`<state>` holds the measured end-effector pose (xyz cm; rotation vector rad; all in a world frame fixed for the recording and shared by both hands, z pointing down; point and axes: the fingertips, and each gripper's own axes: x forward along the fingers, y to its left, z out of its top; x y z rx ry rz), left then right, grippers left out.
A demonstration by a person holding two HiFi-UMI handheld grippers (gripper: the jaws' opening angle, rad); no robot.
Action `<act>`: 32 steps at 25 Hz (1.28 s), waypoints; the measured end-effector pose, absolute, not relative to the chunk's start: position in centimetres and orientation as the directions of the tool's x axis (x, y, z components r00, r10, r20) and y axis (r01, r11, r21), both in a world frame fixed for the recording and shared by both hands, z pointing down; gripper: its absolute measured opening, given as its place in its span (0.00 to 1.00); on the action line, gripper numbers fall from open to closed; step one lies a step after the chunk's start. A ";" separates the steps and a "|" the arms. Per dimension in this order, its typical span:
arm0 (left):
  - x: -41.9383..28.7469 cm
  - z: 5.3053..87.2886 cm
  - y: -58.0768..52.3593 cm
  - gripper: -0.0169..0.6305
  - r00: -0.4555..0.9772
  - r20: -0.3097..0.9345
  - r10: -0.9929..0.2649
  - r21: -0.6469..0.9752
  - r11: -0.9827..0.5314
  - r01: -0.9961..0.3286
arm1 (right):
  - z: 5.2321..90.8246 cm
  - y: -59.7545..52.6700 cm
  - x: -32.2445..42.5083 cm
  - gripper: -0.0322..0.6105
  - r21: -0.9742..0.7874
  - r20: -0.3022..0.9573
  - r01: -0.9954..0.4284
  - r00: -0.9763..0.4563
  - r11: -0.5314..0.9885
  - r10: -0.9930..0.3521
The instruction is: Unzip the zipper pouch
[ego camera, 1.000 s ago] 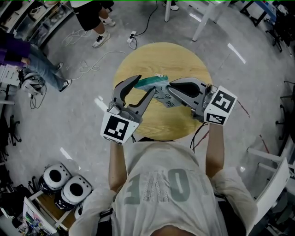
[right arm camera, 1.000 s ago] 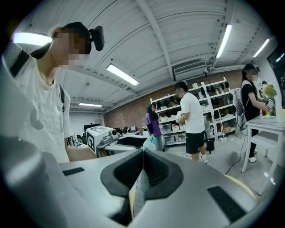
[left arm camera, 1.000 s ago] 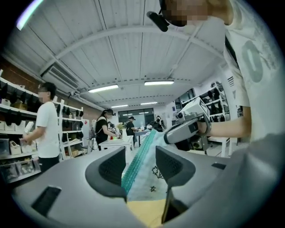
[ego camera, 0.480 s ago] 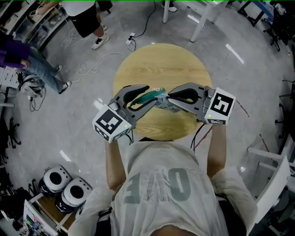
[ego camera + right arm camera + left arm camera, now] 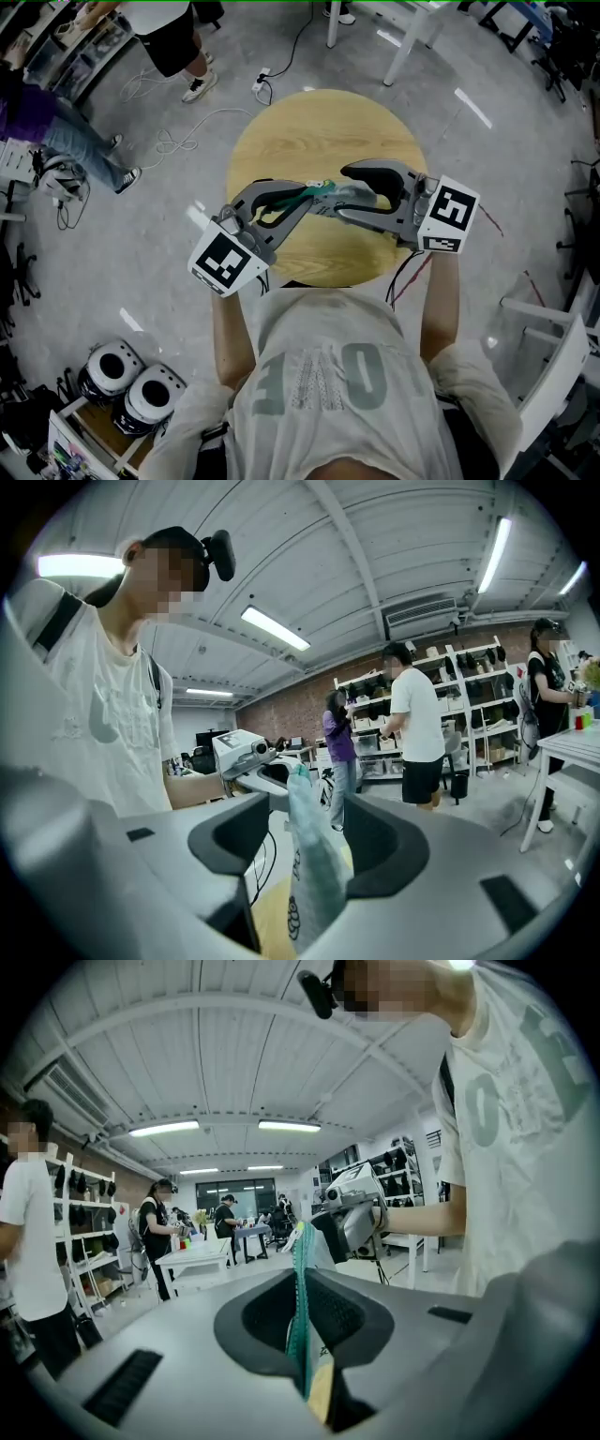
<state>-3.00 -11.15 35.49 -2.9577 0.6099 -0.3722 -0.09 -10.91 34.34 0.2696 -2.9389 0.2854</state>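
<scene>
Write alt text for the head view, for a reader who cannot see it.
Above a round wooden table, a person holds a teal-edged zipper pouch between two grippers. The left gripper is closing on one end of the pouch; the right gripper is opening with the other end between its jaws.

Left gripper point(image 5: 305, 191) closing on pouch point(image 5: 324, 195), right gripper point(image 5: 342, 192) opening

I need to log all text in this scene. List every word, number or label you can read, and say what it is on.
"O": a large pale letter on the person's T-shirt. The letters beside it are cut off here and upside down in the head view, so they cannot be read with certainty.
Dark print on the zipper pouch: too small and blurred to read.
No other text is readable.
</scene>
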 end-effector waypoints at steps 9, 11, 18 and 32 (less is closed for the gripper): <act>-2.8 34.5 -10.9 0.10 0.876 0.238 -0.420 -0.227 -0.901 -0.370 | 33.4 -10.7 -1.8 0.18 -0.230 0.163 -0.100 -0.985 0.968 -0.062; -2.9 34.7 -11.0 0.10 0.871 0.252 -0.422 -0.203 -0.903 -0.378 | 33.5 -10.7 -1.8 0.15 -0.224 0.164 -0.098 -0.985 0.970 -0.062; -3.6 33.1 -11.2 0.18 0.890 0.115 -0.440 0.032 -0.894 -0.446 | 31.8 -10.7 -1.8 0.11 0.125 0.154 -0.264 -0.947 0.957 -0.281; -3.6 29.2 -13.1 0.23 0.853 -0.183 -0.489 0.632 -0.723 -0.279 | 32.9 -9.9 0.3 0.10 0.464 0.209 -0.476 -0.760 0.747 -0.615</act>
